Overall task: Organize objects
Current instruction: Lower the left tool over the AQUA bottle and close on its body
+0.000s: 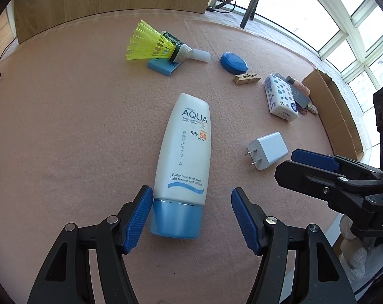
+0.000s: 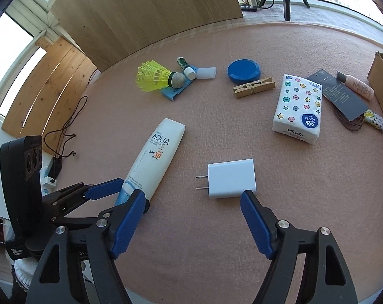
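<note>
A white sunscreen bottle with a blue cap lies on the pink mat, cap towards me. My left gripper straddles the cap end with its jaws apart: the left pad rests against the cap's side, and the right pad stands clear of it. A white plug charger lies flat just ahead of my right gripper, which is open with nothing between its fingers; its right fingertip is at the charger's near corner. The right gripper also shows beside the charger in the left wrist view.
Further back lie a yellow shuttlecock, a blue lid, a wooden clothespin and a tissue pack. A dark card, a pink tube and a cardboard box sit at the right edge. A wooden board stands behind the mat.
</note>
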`<state>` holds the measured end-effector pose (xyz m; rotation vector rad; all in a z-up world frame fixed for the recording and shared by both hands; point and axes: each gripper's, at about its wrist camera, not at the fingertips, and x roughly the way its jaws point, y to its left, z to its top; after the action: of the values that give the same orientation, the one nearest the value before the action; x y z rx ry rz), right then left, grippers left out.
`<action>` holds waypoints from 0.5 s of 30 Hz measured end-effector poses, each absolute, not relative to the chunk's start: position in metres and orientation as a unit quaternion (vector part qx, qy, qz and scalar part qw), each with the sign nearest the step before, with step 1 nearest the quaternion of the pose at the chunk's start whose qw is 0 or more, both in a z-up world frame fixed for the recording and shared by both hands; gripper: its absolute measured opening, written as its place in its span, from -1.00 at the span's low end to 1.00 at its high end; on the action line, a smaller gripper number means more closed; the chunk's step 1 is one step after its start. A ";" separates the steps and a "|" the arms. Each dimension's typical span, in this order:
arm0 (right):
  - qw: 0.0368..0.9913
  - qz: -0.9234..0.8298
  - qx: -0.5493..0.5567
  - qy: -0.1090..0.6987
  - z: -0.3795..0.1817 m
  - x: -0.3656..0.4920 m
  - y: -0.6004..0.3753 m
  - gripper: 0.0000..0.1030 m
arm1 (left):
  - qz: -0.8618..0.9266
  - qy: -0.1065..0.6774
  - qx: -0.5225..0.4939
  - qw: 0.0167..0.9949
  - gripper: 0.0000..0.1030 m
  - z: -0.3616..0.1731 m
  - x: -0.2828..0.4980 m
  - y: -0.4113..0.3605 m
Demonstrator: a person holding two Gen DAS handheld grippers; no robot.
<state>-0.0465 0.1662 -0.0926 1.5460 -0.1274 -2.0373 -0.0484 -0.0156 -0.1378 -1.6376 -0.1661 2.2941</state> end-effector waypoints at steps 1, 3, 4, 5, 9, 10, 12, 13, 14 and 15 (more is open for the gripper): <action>0.291 -0.758 0.582 -0.053 -0.094 -0.048 0.164 0.37 | 0.803 -0.055 -0.572 0.156 0.32 -0.138 -0.048 -0.015; 0.297 -0.751 0.587 -0.059 -0.097 -0.050 0.158 0.35 | 0.807 -0.051 -0.569 0.150 0.32 -0.138 -0.049 -0.016; 0.300 -0.748 0.589 -0.061 -0.098 -0.050 0.154 0.33 | 0.808 -0.050 -0.569 0.148 0.32 -0.138 -0.049 -0.017; 0.303 -0.745 0.591 -0.061 -0.099 -0.050 0.151 0.28 | 0.807 -0.050 -0.570 0.145 0.32 -0.139 -0.050 -0.018; 0.312 -0.735 0.599 -0.062 -0.105 -0.052 0.137 0.18 | 0.806 -0.054 -0.574 0.138 0.32 -0.142 -0.051 -0.026; 0.315 -0.731 0.602 -0.064 -0.107 -0.053 0.134 0.18 | 0.805 -0.056 -0.574 0.140 0.32 -0.143 -0.052 -0.027; 0.319 -0.723 0.608 -0.073 -0.111 -0.055 0.130 0.14 | 0.804 -0.057 -0.575 0.142 0.32 -0.144 -0.053 -0.028; 0.320 -0.720 0.610 -0.076 -0.113 -0.056 0.127 0.13 | 0.804 -0.060 -0.575 0.143 0.32 -0.145 -0.054 -0.029; 0.321 -0.719 0.612 -0.077 -0.114 -0.056 0.125 0.11 | 0.803 -0.063 -0.574 0.144 0.32 -0.145 -0.055 -0.029; 0.321 -0.717 0.614 -0.078 -0.116 -0.057 0.123 0.10 | 0.803 -0.067 -0.574 0.144 0.32 -0.146 -0.055 -0.031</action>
<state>-0.0574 0.1229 -0.1161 1.6127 -0.2057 -1.8826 -0.0553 -0.0307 -0.1456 -1.6557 -0.1929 2.3141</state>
